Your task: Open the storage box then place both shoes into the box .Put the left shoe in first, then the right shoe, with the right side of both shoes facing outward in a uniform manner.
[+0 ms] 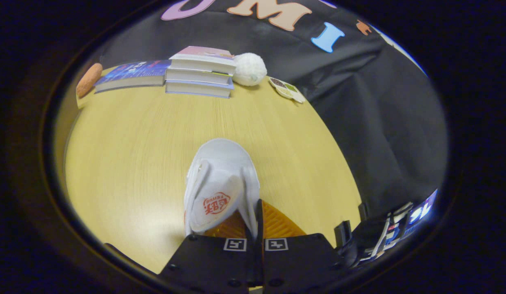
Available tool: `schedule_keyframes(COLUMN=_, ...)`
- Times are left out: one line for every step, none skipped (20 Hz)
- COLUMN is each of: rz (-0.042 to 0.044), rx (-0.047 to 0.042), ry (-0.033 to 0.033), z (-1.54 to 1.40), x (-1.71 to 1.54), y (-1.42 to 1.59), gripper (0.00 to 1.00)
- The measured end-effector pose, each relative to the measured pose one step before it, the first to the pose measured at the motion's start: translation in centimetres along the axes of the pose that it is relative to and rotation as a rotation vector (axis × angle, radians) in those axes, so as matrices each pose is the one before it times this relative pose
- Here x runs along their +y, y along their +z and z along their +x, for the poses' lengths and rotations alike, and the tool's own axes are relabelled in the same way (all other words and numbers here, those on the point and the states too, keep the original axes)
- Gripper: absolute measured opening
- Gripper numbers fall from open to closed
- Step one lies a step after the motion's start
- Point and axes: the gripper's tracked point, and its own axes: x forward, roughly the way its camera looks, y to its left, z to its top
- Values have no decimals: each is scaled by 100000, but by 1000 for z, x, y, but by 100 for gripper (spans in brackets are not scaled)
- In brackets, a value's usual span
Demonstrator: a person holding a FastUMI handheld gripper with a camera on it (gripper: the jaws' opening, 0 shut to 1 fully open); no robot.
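Gripper view looks down on a big yellow table point(134, 155) that fills the middle of the frame. At the upper left a stack of books point(200, 71) sits far beyond the fingers. The white shoe point(220, 179) hangs in the lower middle, its long side running straight up from the gripper point(256, 222). The fingers are almost closed, and both seem to pinch one side wall of the shoe. I think it goes in the box next.

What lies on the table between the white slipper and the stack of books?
Nothing: in the gripper view, bare table runs from the slipper, whose side wall the gripper pinches, to the books.
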Motion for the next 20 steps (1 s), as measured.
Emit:
schedule_keyframes(rz=-1913, rx=-872, ry=-2557, z=-552, x=-158, y=569, gripper=3)
schedule_keyframes(rz=-1287, rx=-1039, ry=-2303, z=-656, x=-213, y=659, gripper=3)
schedule_keyframes(rz=-828, rx=-1368, ry=-2453, z=-777, x=-356, y=829, gripper=3)
schedule_keyframes(rz=-335, rx=-1727, ry=-2523, z=-818, x=-468, y=992, gripper=3)
schedule_keyframes(rz=-154, rx=-2098, ry=-1996, z=-1075, x=-352, y=1154, gripper=3)
schedule_keyframes(rz=64, rx=-2257, ry=-1408, z=-1119, x=-411, y=1363, gripper=3)
schedule_keyframes(rz=475, rx=-2612, ry=-1119, z=-1123, x=-381, y=1475, gripper=3)
schedule_keyframes(rz=589, rx=-3177, ry=-922, z=-1272, x=-305, y=1840, gripper=3)
schedule_keyframes(rz=875, rx=-3413, ry=-559, z=-1213, x=-272, y=1831, gripper=3)
schedule_keyframes(rz=933, rx=-3542, ry=-197, z=-1358, x=-87, y=2111, gripper=2)
schedule_keyframes(rz=1279, rx=-3826, ry=15, z=-1162, x=13, y=2029, gripper=2)
schedule_keyframes(rz=1584, rx=-3800, ry=136, z=-1215, x=93, y=2237, gripper=3)
schedule_keyframes(rz=1657, rx=-3739, ry=616, z=-1117, x=259, y=2258, gripper=3)
schedule_keyframes(rz=1496, rx=-3458, ry=1241, z=-1105, x=430, y=2043, gripper=2)
schedule_keyframes(rz=1451, rx=-3637, ry=1322, z=-1255, x=512, y=2017, gripper=2)
schedule_keyframes(rz=1377, rx=-4014, ry=1416, z=-1304, x=537, y=2321, gripper=2)
schedule_keyframes(rz=1033, rx=-3641, ry=1693, z=-879, x=889, y=1999, gripper=2)
schedule_keyframes(rz=886, rx=-3502, ry=1906, z=-920, x=945, y=1758, gripper=2)
schedule_keyframes(rz=975, rx=-3244, ry=2067, z=-1053, x=1257, y=1835, gripper=2)
schedule_keyframes(rz=1156, rx=-2934, ry=2527, z=-997, x=1445, y=1596, gripper=2)
